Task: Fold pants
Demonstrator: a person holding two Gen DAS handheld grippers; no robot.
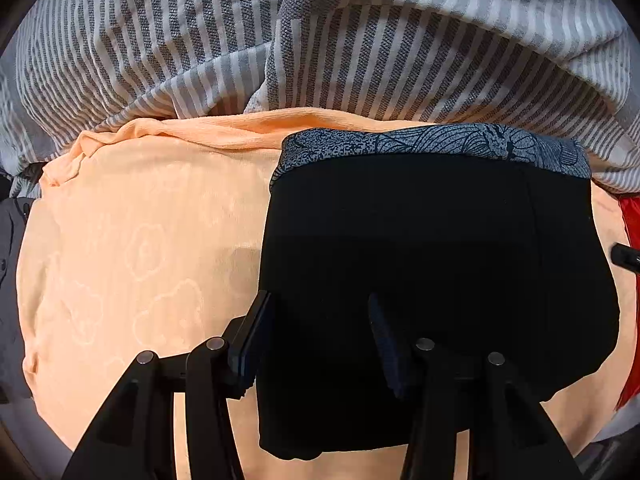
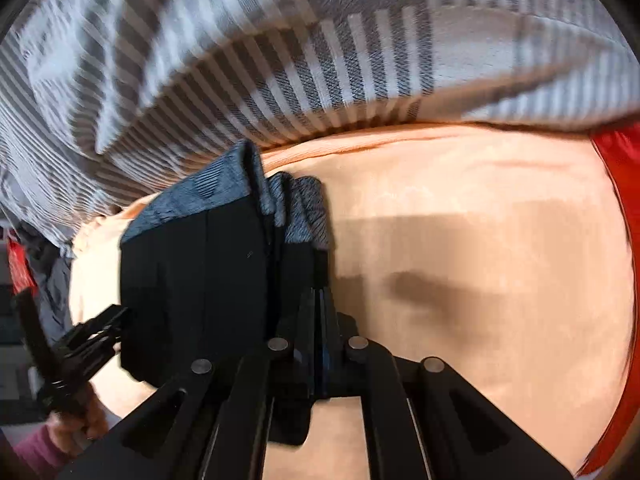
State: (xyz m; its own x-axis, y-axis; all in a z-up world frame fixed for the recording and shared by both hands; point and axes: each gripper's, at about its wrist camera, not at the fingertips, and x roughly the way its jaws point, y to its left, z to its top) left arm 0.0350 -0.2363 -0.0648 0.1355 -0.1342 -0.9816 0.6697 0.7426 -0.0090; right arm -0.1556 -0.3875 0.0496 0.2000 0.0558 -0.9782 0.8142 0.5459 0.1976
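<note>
Black pants (image 1: 432, 248) with a grey-blue patterned waistband (image 1: 432, 146) lie flat on a peach cloth (image 1: 140, 248). My left gripper (image 1: 320, 296) points down over their left edge. It is open, with one finger (image 1: 256, 328) at the edge and the other over the black fabric. In the right wrist view the pants (image 2: 192, 280) lie left of centre, and their right edge is bunched up at my right gripper (image 2: 320, 292). Its fingers are pressed together on that edge. The left gripper (image 2: 96, 328) shows at the lower left, held by a hand (image 2: 80, 420).
A grey-and-white striped blanket (image 1: 320, 40) lies rumpled along the far side of the peach cloth. Red fabric (image 2: 616, 184) borders the right side. A dark grey garment (image 1: 10, 260) lies at the left edge. Bare peach cloth (image 2: 480, 240) spreads to the right of the pants.
</note>
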